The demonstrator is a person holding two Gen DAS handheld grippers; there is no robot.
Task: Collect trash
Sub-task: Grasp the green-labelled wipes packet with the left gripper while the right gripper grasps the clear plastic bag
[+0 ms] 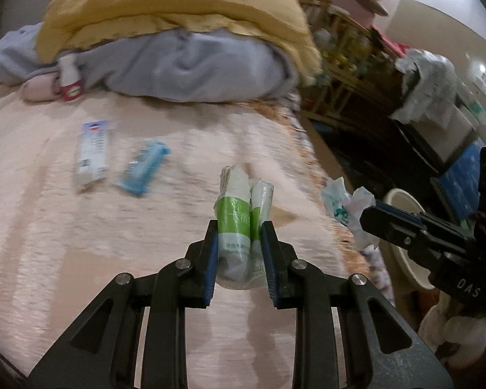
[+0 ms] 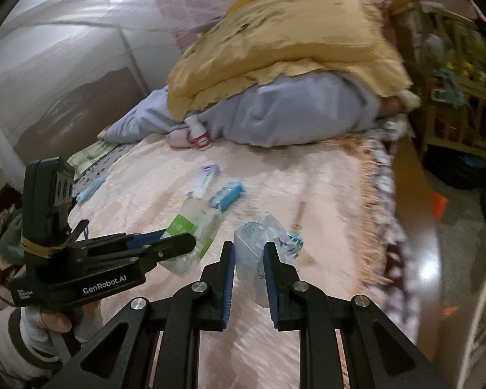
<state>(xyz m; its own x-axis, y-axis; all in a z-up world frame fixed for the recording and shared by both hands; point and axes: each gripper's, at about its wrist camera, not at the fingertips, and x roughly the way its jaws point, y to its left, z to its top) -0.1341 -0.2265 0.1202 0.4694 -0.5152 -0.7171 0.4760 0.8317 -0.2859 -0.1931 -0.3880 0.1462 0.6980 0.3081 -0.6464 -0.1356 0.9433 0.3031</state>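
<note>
The left gripper (image 1: 239, 227) is clamped on a green-and-white tissue pack (image 1: 235, 223), held above the pink bed cover (image 1: 97, 243); the right gripper (image 2: 249, 246) pinches a crumpled clear wrapper (image 2: 259, 240) just beside it; beyond the pack, lying on the cover, are a white tube box (image 1: 92, 152) and a blue packet (image 1: 144, 170).
</note>
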